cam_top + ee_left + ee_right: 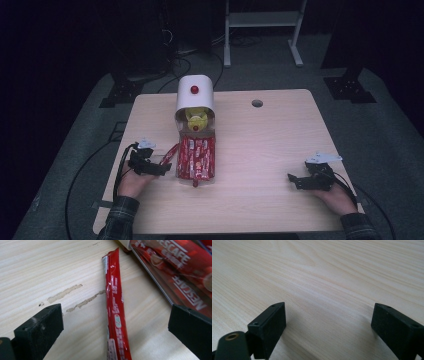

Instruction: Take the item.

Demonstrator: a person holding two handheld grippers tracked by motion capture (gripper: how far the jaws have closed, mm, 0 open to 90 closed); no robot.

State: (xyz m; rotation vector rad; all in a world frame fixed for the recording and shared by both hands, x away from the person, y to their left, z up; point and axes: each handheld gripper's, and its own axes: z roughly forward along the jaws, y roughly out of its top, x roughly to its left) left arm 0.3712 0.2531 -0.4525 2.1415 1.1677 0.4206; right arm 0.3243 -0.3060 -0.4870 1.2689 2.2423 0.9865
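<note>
A white dispenser (pixel 195 92) with a red knob stands at the table's back middle, with a clear tray (pixel 196 159) of red Nescafe stick sachets in front of it. One loose red sachet (pixel 115 307) lies flat on the wood just left of the tray, also seen as a thin red strip (pixel 170 154) in the high view. My left gripper (pixel 162 169) is open, its jaws standing either side of that sachet without touching it. Near the table's right front, my right gripper (pixel 292 180) is open over bare wood.
The light wooden table (pixel 260 145) has a round cable hole (pixel 257 103) at the back. Scuff marks (pixel 75 296) show on the wood left of the loose sachet. Cables trail off the table's left and right edges. A white metal stand (pixel 262 30) is on the floor behind.
</note>
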